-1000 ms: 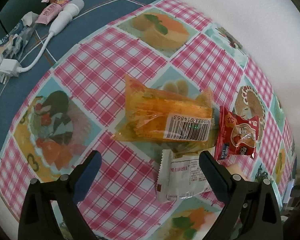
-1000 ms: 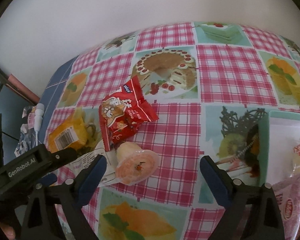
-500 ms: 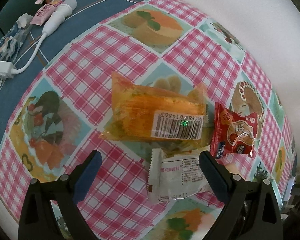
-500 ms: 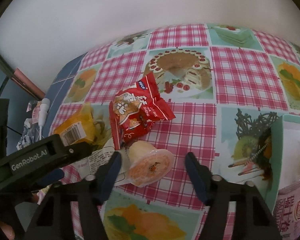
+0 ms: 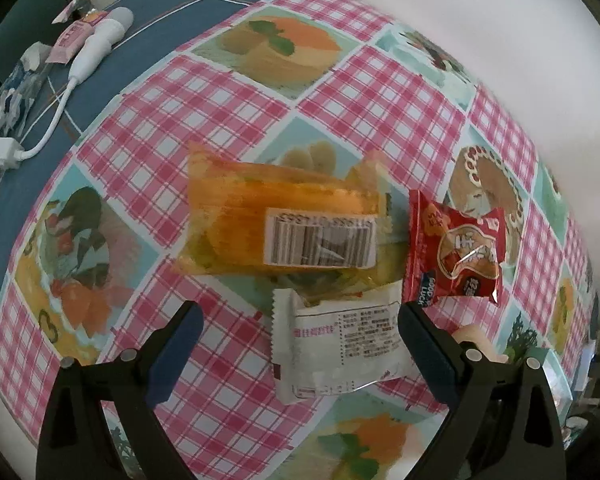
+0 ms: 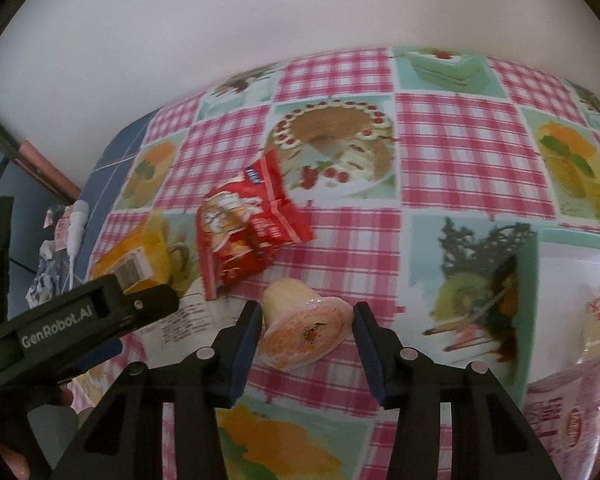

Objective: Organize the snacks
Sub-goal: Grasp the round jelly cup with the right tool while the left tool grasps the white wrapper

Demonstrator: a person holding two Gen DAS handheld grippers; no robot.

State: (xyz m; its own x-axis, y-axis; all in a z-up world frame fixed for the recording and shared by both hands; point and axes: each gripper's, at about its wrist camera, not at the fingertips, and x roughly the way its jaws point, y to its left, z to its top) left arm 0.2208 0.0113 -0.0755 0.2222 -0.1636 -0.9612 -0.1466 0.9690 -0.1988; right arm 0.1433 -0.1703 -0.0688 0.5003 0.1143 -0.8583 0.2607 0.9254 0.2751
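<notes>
Glossy crinkled plastic snack wrappers (image 5: 452,254) — smooth printed tablecloth (image 5: 180,128)

jelly cup (image 6: 306,330) between right tongs (image 6: 307,314)

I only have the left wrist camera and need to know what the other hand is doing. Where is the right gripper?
Observer: The right gripper has its fingers either side of a peach-coloured plastic jelly cup.
Operator: Is the cup upright?
Observer: No, it lies on its side, with its foil lid toward the camera.
Operator: Anywhere to put it?
Observer: A mint-green tray sits to the cup's right, with packets in it.
</notes>
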